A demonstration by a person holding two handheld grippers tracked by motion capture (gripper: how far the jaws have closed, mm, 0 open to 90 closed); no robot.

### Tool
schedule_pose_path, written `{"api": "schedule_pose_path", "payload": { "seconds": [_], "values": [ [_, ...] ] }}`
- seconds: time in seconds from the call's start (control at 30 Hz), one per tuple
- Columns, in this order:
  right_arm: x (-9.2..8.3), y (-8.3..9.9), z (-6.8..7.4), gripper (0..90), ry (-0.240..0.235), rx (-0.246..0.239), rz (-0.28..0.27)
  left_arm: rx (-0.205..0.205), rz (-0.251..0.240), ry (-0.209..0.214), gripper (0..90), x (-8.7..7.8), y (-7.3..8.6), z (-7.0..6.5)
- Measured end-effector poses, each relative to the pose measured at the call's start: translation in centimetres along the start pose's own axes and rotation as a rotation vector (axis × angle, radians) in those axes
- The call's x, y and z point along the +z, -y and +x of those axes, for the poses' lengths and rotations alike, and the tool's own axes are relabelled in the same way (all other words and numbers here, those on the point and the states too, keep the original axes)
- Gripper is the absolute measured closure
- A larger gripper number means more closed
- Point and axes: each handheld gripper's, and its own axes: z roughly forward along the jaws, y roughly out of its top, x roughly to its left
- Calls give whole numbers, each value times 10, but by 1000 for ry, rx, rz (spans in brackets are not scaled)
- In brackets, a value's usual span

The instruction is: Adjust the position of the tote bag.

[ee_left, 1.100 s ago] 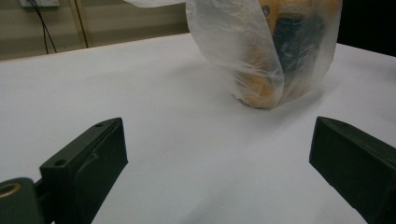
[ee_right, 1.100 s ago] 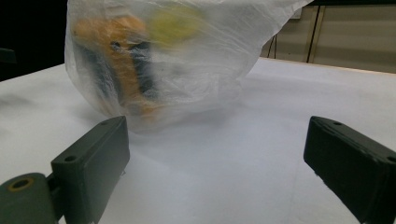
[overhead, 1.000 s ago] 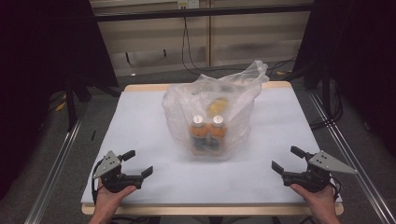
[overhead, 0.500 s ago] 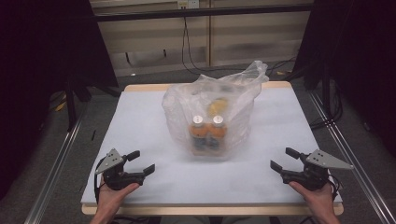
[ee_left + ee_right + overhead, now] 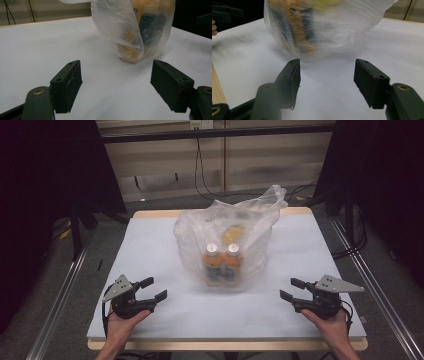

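A clear plastic bag (image 5: pixel 227 242) stands in the middle of the white table (image 5: pixel 150 240), with two orange bottles with white caps (image 5: pixel 222 262) and something yellow inside. My left gripper (image 5: pixel 154 288) rests near the table's front left, well short of the bag (image 5: pixel 132 32). Its jaws have just been closing and stand open with nothing between them. My right gripper (image 5: pixel 292 289) sits at the front right, also apart from the bag (image 5: pixel 324 27). Its jaws have likewise been closing on nothing and remain open.
The table's wooden edge (image 5: pixel 220 345) runs along the front. Metal rails (image 5: pixel 55 305) flank both sides, and cables (image 5: pixel 200 175) hang by the wall behind. Bare tabletop surrounds the bag on all sides.
Both grippers' jaws have narrowed compared with the earlier frames. The hands and the bag have stayed in place.
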Motion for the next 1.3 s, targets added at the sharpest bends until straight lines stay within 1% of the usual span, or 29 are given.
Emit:
{"api": "schedule_pose_path", "payload": {
  "seconds": [0.03,0.1,0.13,0.17,0.2,0.27,0.33,0.4,0.43,0.47,0.53,0.57,0.6,0.63,0.7,0.73,0.77,0.83,0.87,0.9,0.93,1.0,1.03,1.07,1.1,1.13,1.2,1.27,1.3],
  "values": [
    [1,-2,1,408,-3,-10,6,7,-2,6,262,1,-2,1],
    [5,-7,0,431,-7,-32,14,13,-5,0,269,4,-6,3],
    [6,-8,0,436,-9,-22,18,11,-6,-5,276,5,-8,4],
    [8,-8,-1,440,-14,-26,21,7,-9,5,283,7,-10,5],
    [8,-8,-1,440,-14,-26,21,6,-10,-1,283,10,-12,6],
    [10,-10,-4,455,-23,-18,20,14,-15,3,289,14,-18,7],
    [12,-16,-7,459,-27,-12,7,23,-27,13,307,19,-25,7],
    [12,-18,-8,462,-22,-11,8,24,-28,17,309,21,-28,7],
    [13,-20,-9,471,-17,-23,8,29,-33,13,310,23,-31,8],
    [16,-25,-8,488,4,-57,21,28,-35,22,316,24,-34,8],
    [17,-26,-9,490,2,-58,22,17,-40,29,319,27,-38,9],
    [18,-28,-11,504,1,-49,21,24,-40,30,319,28,-41,9],
    [20,-30,-12,512,2,-45,21,17,-49,42,325,29,-42,10],
    [21,-31,-14,513,3,-50,19,20,-41,29,340,30,-45,10],
    [28,-39,-20,512,-1,-23,19,18,-49,23,363,33,-49,12],
    [28,-39,-20,512,-1,-23,19,11,-52,38,363,34,-51,13],
    [34,-45,-24,512,-7,-14,14,10,-51,44,372,37,-56,14],
    [39,-51,-27,497,-14,-12,3,16,-57,46,372,39,-58,16],
    [41,-54,-28,491,-12,-5,-2,13,-68,58,368,40,-60,16],
    [43,-57,-30,476,-15,-6,-8,9,-72,52,353,43,-66,18],
    [43,-57,-30,476,-15,-6,-8,9,-72,52,344,43,-66,18],
    [48,-64,-34,434,-14,-7,2,4,-89,63,333,46,-71,20],
    [50,-67,-36,415,-11,-7,4,11,-87,58,319,47,-74,21],
    [53,-73,-40,383,-3,-8,17,8,-92,59,296,49,-77,21],
    [53,-73,-40,383,-3,-8,17,20,-84,50,296,50,-80,22],
    [54,-76,-42,378,0,-7,18,15,-86,53,288,52,-82,22],
    [58,-85,-50,365,16,-15,20,33,-77,50,274,55,-88,24],
    [61,-89,-56,360,25,-7,19,36,-78,46,271,59,-94,26],
    [61,-89,-56,360,25,-7,19,36,-78,46,267,59,-94,26]
  ]
}}
